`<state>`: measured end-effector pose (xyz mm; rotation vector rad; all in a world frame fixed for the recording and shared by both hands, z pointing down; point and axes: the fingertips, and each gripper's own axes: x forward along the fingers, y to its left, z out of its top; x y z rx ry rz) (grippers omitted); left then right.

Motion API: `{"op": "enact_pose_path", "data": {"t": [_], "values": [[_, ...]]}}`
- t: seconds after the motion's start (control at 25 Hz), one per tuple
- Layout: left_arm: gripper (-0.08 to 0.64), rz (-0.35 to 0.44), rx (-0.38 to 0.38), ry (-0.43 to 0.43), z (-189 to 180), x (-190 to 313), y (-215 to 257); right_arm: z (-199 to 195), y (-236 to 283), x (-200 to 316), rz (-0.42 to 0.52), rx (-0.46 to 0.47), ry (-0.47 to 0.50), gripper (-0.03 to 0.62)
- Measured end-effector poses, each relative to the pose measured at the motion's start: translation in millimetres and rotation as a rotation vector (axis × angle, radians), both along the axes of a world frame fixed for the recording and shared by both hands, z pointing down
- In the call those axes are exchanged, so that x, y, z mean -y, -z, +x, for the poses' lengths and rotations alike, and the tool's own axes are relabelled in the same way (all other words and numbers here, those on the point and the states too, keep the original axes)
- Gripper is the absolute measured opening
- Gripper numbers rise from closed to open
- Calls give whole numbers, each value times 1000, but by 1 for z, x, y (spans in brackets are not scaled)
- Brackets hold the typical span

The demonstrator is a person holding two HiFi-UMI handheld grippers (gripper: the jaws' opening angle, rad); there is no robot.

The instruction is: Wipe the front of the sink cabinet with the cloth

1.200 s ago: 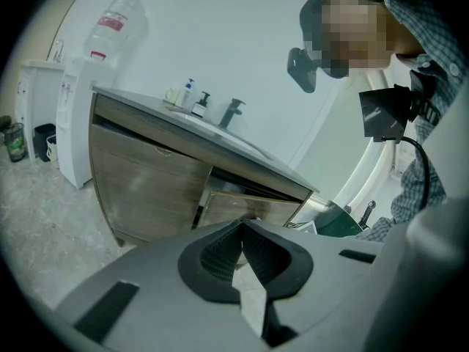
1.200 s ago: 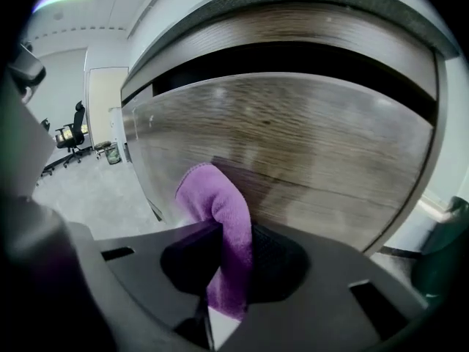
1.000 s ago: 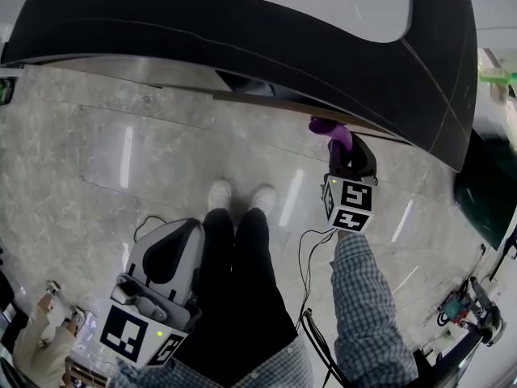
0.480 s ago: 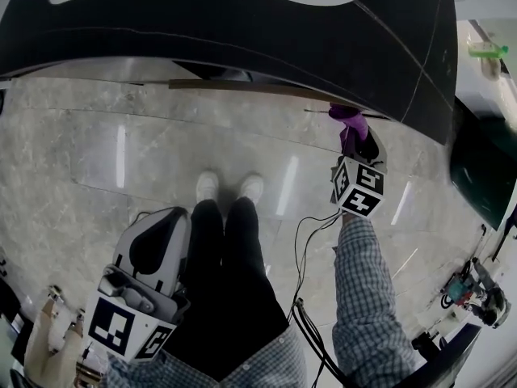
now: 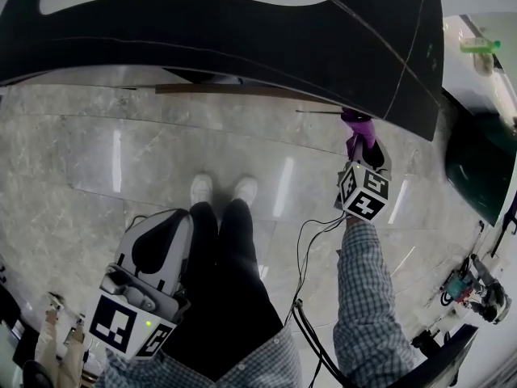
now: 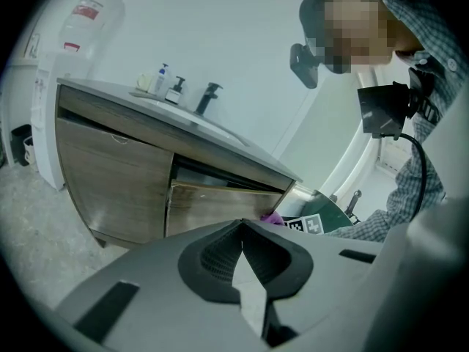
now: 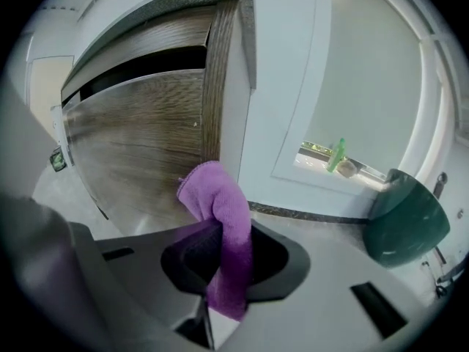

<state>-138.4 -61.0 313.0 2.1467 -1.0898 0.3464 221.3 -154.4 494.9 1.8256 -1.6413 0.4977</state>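
Note:
My right gripper [image 5: 359, 142] is shut on a purple cloth [image 7: 220, 204], whose folded end [image 5: 356, 124] pokes out toward the wood-grain front of the sink cabinet [image 7: 139, 145], near its right edge [image 7: 218, 86]. From the head view the cabinet sits under the black countertop [image 5: 242, 39]. The left gripper [image 5: 157, 245] hangs low beside the person's legs, jaws shut with nothing between them. In the left gripper view the cabinet front [image 6: 117, 189] and the cloth [image 6: 272, 217] show from the side.
A tap [image 6: 207, 97] and soap bottles [image 6: 167, 85] stand on the counter. A dark green bin [image 7: 407, 222] stands right of the cabinet on the marble floor [image 5: 97, 168]. Cables [image 5: 311, 241] trail from the right gripper. A tripod base [image 5: 477, 293] stands at the lower right.
The right gripper with the cloth has shifted rightward along the cabinet front toward its right end. The left gripper has stayed low by the legs.

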Motion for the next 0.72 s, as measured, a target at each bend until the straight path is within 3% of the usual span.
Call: {"op": "enact_pose_path", "data": {"t": [0.44, 0.72], "values": [[11, 85, 14, -17, -25, 18, 57, -10, 77, -37, 46, 87, -101, 77], [11, 149, 19, -55, -39, 23, 116, -60, 174, -35, 115, 71, 32, 77]]}}
